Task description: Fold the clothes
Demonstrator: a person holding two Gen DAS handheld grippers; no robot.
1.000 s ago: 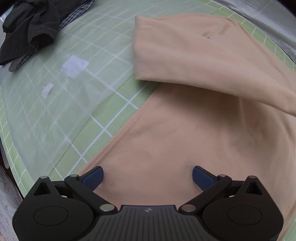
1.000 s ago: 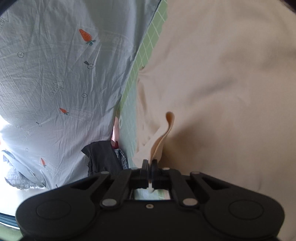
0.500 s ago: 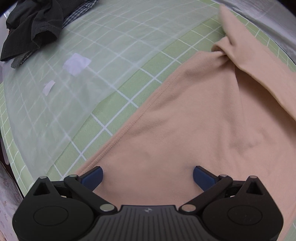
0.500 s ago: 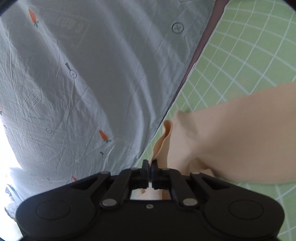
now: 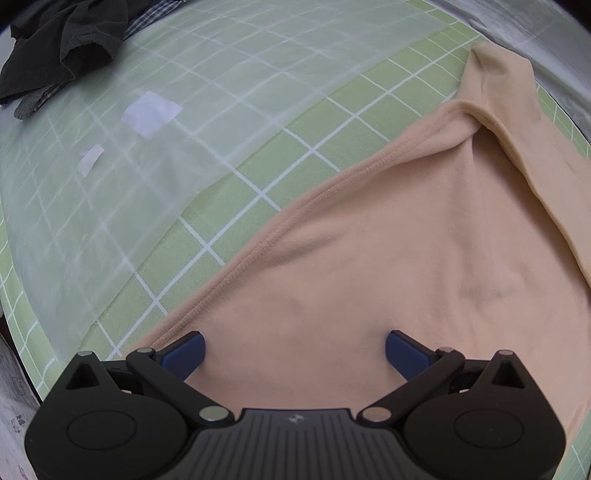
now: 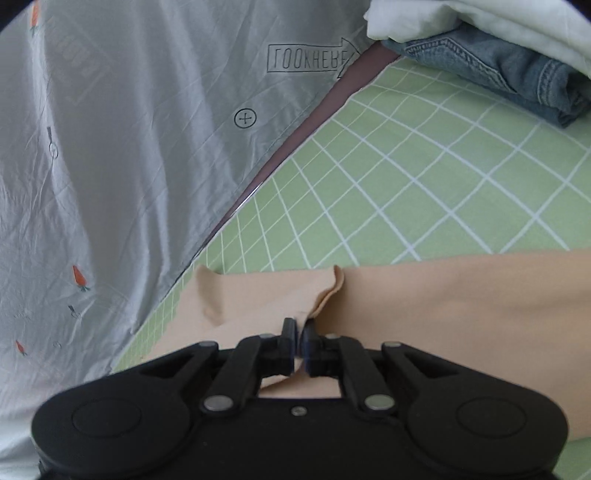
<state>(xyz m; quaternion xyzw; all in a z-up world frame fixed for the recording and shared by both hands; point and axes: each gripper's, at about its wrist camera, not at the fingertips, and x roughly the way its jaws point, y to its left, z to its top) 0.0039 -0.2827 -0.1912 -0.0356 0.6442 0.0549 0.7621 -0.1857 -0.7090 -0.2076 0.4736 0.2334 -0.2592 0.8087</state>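
A peach garment [image 5: 388, 258] lies spread on the green checked cloth [image 5: 280, 155], its stitched hem running diagonally and a sleeve [image 5: 513, 96] stretched toward the far right. My left gripper [image 5: 294, 349] stands open low over the garment near the hem, its blue pads [image 5: 184, 350] wide apart with nothing between them. In the right wrist view my right gripper [image 6: 298, 334] is shut on a pinched fold of the peach garment [image 6: 443, 295], which lies near the edge of the green cloth [image 6: 424, 177].
A dark crumpled garment [image 5: 62, 33] over a plaid one lies at the far left. Two white paper scraps [image 5: 151, 112] sit under a sheer film. Folded jeans [image 6: 498, 74] beneath white fabric [image 6: 480, 18] lie at the far right. A grey carrot-print sheet [image 6: 129, 147] borders the cloth.
My right gripper has carried the folded-over part of the garment away to the right, unfolding it and laying the sleeve out near the cloth's edge. The left gripper has stayed put.
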